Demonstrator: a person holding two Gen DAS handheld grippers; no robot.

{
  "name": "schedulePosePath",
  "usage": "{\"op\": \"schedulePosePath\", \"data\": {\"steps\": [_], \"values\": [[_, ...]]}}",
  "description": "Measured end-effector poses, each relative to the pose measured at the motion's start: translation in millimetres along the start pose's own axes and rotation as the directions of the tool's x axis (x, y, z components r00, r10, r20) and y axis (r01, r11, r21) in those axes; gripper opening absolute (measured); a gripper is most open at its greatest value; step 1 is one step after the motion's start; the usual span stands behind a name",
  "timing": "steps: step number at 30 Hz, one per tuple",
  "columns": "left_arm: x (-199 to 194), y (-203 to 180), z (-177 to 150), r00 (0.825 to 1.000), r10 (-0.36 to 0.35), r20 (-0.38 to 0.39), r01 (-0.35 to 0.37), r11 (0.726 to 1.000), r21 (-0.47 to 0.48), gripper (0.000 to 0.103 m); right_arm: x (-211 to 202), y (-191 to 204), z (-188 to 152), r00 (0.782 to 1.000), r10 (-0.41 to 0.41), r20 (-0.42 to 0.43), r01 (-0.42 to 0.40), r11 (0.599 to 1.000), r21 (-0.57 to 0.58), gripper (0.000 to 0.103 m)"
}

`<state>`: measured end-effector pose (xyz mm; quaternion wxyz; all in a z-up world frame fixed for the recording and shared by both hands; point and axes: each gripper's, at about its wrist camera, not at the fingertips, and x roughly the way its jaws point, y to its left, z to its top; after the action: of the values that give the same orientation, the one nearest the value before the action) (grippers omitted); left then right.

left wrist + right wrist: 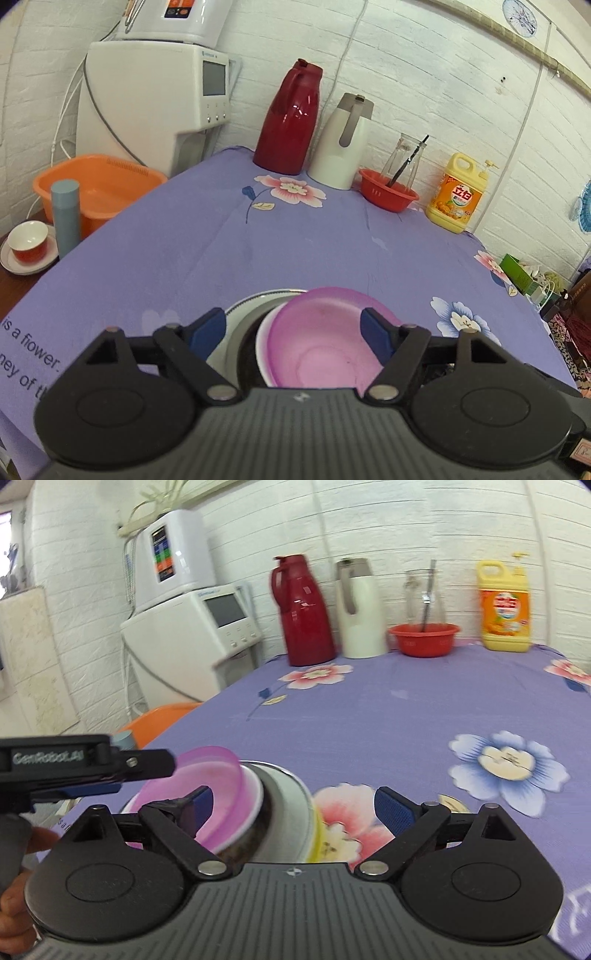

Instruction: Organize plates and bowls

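Note:
A pink translucent bowl [325, 343] lies tilted on a stack of a white bowl [264, 343], a dark dish and a white plate [240, 308] on the purple flowered tablecloth [295, 240]. My left gripper [293, 328] is open, its blue pads either side of the pink bowl. In the right wrist view the same pink bowl [218, 786] leans over the white bowl [255, 805] and a plate [291, 812] with a yellow rim under it. My right gripper [293, 805] is open around this stack. The left gripper [96, 782] shows from the side at the left, just above the bowl's left rim.
At the back stand a red thermos [288, 118], a white thermos [341, 144], a red basket [388, 194] holding a glass jar, and a yellow detergent bottle [458, 194]. An orange basin [99, 188], a grey-blue flask [65, 218] and a teacup [27, 242] sit left of the table.

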<state>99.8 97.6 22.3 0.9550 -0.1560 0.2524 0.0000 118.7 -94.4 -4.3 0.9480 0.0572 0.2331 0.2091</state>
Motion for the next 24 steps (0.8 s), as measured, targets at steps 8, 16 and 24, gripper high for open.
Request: {"op": "schedulePosePath", "data": {"steps": [8,16,24], "values": [[-41,-37,-51,0.999,-0.052,-0.007,0.052,0.996,0.075,0.077,-61,-7,-38,0.997,-0.061,0.053,0.06,0.998,0.027,0.103],[-85,-61,-87,0.995,-0.099,0.018,0.095,0.981,0.168,0.078,-100,-22,-65,0.983,-0.168,0.079,0.162,0.984,0.072,0.103],[-115,-63,-114,0.992,-0.122,0.04,0.111,0.971,0.21,0.078,-130,-4,-84,0.977,-0.182,0.114,0.182,0.983,0.012,0.103]]}}
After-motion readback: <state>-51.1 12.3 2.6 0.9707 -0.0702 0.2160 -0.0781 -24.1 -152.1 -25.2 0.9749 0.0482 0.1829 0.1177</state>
